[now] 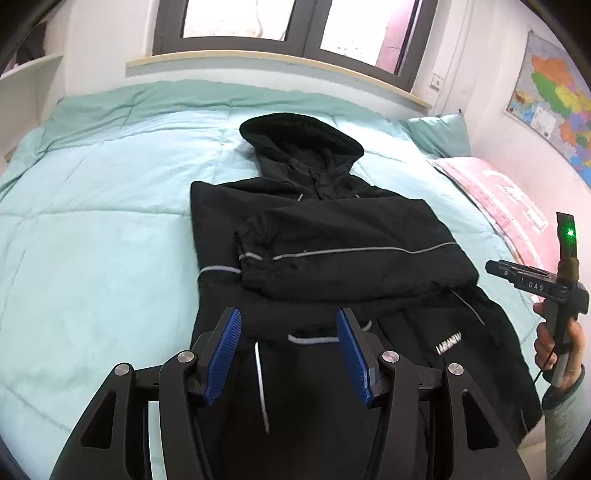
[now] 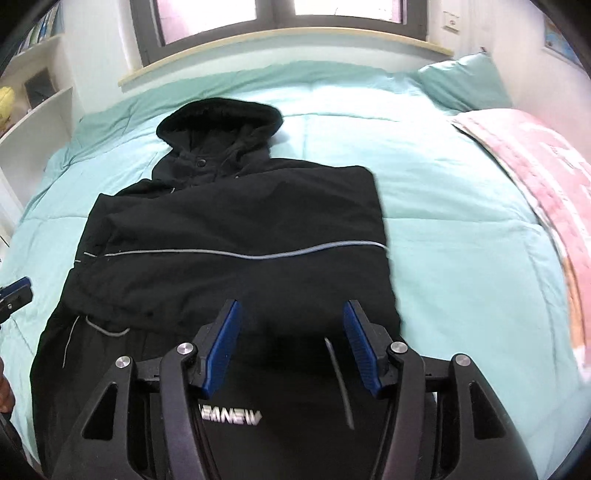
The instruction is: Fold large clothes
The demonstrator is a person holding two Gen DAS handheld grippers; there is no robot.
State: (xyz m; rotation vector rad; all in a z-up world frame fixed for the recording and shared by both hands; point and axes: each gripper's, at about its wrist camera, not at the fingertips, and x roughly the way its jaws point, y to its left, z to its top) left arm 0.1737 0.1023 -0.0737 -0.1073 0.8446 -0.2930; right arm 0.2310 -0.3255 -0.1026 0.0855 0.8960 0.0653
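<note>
A home bedroom: bed, pillow, window, wall map.

Both tongs were black, each with two angled linkage arms pinned by round silver screws. The left tongs and right tongs carried ribbed blue pads on their inner faces. The right tool's handle bore white lettering, "DAS", and a green light glowed above it. The hand was bare-skinned, cuffed by a grey-green sleeve, with a thin black cable beside it.
</note>
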